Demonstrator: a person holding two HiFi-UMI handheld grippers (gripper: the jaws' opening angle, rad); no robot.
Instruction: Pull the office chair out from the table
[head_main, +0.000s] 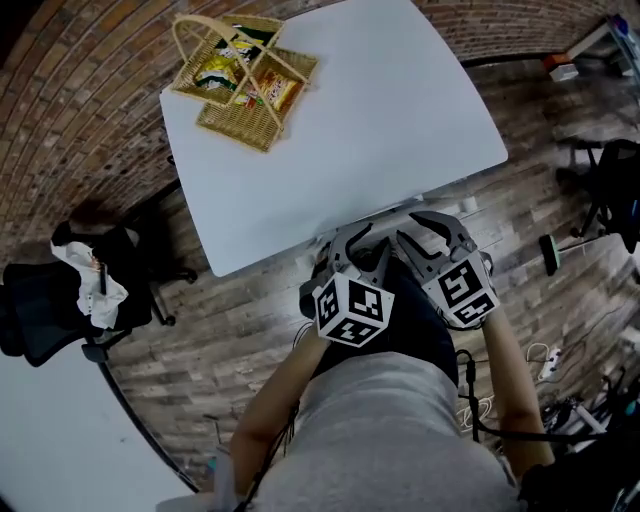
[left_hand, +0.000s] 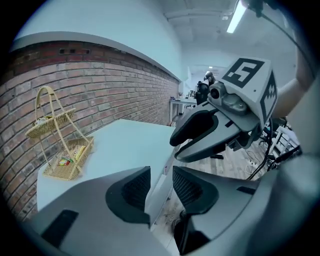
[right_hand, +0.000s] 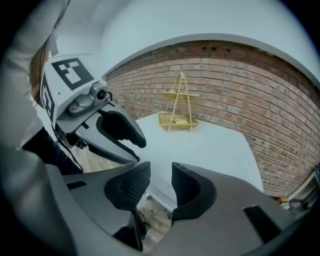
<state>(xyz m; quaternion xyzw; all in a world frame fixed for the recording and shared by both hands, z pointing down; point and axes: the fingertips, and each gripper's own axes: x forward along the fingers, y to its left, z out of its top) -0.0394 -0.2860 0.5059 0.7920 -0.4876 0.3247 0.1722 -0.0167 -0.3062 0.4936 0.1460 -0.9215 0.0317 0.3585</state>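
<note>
Head view: a white table (head_main: 330, 130) stands on a wood floor, with a basket (head_main: 243, 80) at upper left. The dark office chair (head_main: 412, 325) is at lower centre, under the left gripper (head_main: 358, 250) and right gripper (head_main: 430, 232). Left gripper view: the jaws are apart and empty, tilted down at the table edge. Right gripper view: the jaws are likewise apart and empty.

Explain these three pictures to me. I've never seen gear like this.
There is no robot: a person holds a two-jaw gripper in each hand. The head view comes from a camera on the person's head, looking down; the other two come from cameras riding on each gripper, looking along its jaws. The patterned cubes belong to the grippers. The left gripper and the right gripper are both open and hold nothing, by the near edge of a white table. On its far corner stands a wicker basket with snack packets. A black office chair with white cloth on it stands apart, at the head view's left.
</note>
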